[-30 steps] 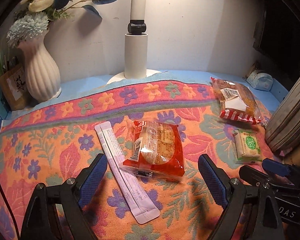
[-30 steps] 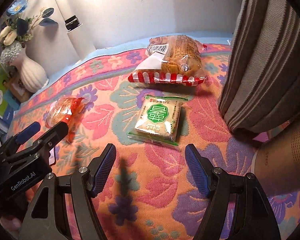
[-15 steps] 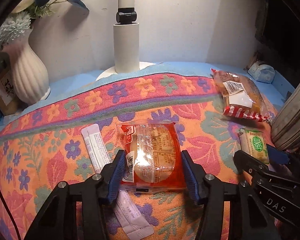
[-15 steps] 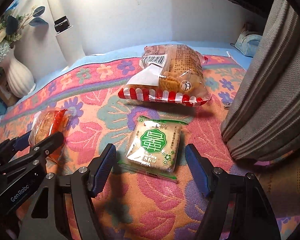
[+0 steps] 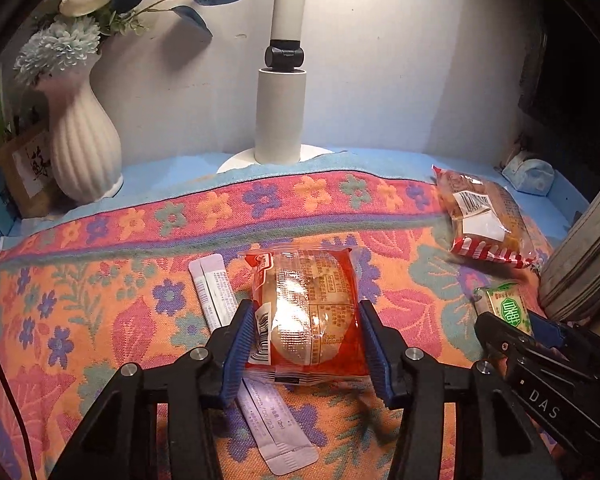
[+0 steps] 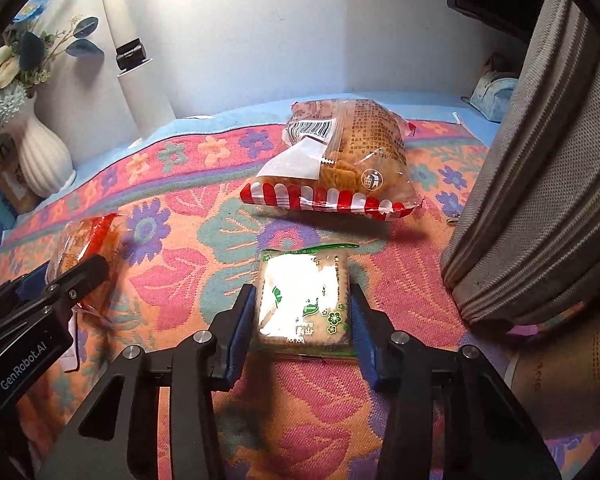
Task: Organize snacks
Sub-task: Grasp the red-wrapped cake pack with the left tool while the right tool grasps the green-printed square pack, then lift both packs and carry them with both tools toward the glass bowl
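The left gripper [image 5: 306, 338] is pointing down and forward at the middle of its frame, and its two blue pads are pressing on the sides of a red cake packet [image 5: 306, 312]. This packet is sitting between the pads, lower centre of the picture, and it is covering part of a long pale sachet [image 5: 244, 360] that is lying on the cloth just left of it. The jaws have just been closing around the packet.

The right gripper [image 6: 304, 320] is tilting down in the same way. Its pads are squeezing a green biscuit packet [image 6: 304, 300] at the lower centre of its frame; the jaws have just been closing on it too. Bright glare is hiding most of the print on the wrapper.

Both packets are resting on a flowered cloth [image 5: 100, 300] of orange, pink and purple. A bread bag with red and white stripes [image 6: 332, 164] is lying further back, above the biscuit packet and apart from it. At the upper left a white ribbed vase [image 5: 82, 152] with flowers is standing on a blue surface, and a white lamp post [image 5: 282, 120] is rising at the top centre, against a pale wall. A grey striped fabric [image 6: 540, 184] is hanging at the right edge.
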A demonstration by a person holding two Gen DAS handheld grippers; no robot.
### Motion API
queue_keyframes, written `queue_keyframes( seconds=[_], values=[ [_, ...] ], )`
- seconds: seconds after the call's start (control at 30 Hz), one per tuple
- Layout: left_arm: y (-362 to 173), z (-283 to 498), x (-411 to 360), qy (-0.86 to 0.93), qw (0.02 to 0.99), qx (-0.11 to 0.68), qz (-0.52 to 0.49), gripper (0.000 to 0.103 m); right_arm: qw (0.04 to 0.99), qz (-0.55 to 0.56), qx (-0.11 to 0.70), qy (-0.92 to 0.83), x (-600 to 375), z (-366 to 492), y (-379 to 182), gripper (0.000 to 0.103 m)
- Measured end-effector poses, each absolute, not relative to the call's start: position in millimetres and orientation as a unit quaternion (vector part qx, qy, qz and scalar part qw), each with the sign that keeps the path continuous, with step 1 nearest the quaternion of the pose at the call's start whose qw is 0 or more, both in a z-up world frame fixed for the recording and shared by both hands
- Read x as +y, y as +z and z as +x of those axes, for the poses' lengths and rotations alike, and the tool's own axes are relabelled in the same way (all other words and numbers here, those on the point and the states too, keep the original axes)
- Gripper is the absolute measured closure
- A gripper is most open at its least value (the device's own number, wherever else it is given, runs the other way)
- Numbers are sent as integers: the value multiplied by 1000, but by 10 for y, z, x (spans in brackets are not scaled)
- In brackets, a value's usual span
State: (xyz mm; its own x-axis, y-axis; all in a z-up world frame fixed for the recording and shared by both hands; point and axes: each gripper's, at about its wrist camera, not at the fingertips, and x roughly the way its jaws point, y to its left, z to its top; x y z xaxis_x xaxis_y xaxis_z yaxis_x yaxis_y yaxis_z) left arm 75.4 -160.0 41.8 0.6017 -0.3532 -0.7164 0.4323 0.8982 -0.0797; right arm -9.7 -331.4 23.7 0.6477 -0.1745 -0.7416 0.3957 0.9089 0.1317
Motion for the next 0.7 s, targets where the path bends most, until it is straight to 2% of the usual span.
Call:
queue_keyframes(
  seconds=[0.3,0.57,0.7],
  values=[
    [480,705,-1577,-224,900,370,51,54,915,179,352,-82,-3296,-371,357,60],
    [525,602,-1628,-218,908,349,75,54,914,165,368,-52,-3125,-735,321,60],
    [544,417,-1676,-246,896,362,71,54,912,153,378,-47,-3114,-904,291,60]
  ],
)
